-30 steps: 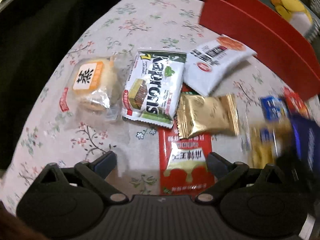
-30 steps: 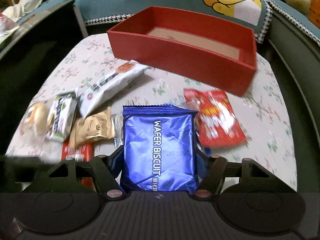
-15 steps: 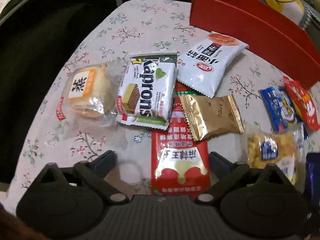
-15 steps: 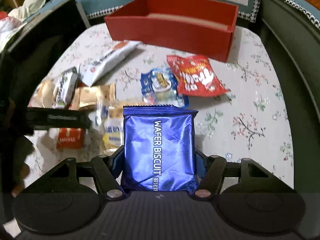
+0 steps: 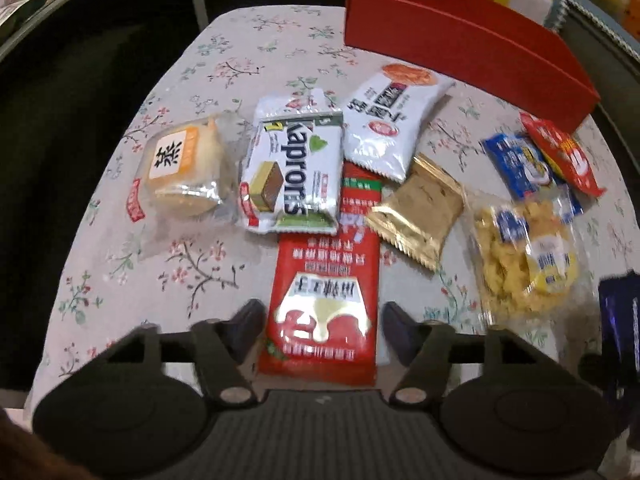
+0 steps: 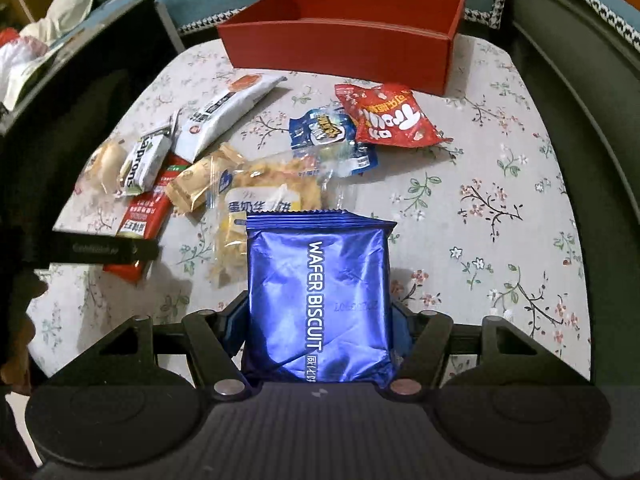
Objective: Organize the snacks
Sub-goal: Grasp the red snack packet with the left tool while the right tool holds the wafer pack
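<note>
Snacks are mostly still out on the flowered table, and the red box at its far edge looks empty as far as its open top can be seen, so I judge the sorting barely begun. Largest of the loose packs is the long red packet, lying partly under the white-and-green wafer pack and the gold pouch. Beside them lie the white noodle-style packet, the clear bag of yellow puffs, the wrapped cake, a red crisp bag and a small blue pack tucked against it. All of these remain to be moved.

One item is on its way: the blue wafer biscuit pack is clamped between the pads of the right gripper, lifted above the near part of the table and well short of the box.

Both tools tilt steeply down toward the tabletop. The left gripper hangs with its jaws spread and nothing between the pads, straddling the near end of the long red packet without visibly pressing it; that packet seems its likely next pick. A dark bar at the left of the right-hand view is probably part of the left tool.
</note>
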Action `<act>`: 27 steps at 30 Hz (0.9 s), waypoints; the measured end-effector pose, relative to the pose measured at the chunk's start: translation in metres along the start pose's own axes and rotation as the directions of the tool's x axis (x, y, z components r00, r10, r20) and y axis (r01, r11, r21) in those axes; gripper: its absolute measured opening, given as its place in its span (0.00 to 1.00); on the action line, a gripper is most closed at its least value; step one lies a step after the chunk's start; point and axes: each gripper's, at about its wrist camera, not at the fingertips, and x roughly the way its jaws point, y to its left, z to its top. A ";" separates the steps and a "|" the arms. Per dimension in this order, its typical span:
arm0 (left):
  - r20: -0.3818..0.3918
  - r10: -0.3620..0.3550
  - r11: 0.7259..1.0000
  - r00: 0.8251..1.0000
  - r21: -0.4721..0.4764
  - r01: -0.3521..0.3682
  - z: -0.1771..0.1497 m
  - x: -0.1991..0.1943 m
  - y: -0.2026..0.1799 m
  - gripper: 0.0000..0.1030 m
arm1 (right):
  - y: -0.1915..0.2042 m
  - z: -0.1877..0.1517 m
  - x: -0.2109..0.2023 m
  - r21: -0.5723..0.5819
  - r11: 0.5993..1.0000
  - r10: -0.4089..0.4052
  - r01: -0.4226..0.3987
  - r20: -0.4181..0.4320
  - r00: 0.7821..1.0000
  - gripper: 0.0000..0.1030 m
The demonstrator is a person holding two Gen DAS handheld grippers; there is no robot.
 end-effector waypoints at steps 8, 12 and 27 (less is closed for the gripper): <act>0.047 0.011 0.999 0.999 0.035 -0.013 0.002 -0.001 0.002 0.78 | 0.017 0.000 0.001 -0.002 1.000 -0.003 0.003 0.002 1.000 0.71; -0.004 -0.019 0.998 1.000 0.057 0.019 -0.015 -0.014 0.018 0.76 | 0.025 -0.001 -0.004 -0.022 1.000 0.009 -0.009 0.017 1.000 0.71; -0.006 0.008 0.995 1.000 0.104 -0.008 -0.023 -0.007 0.013 0.99 | 0.035 0.002 -0.010 -0.056 0.998 0.025 -0.023 0.030 0.999 0.71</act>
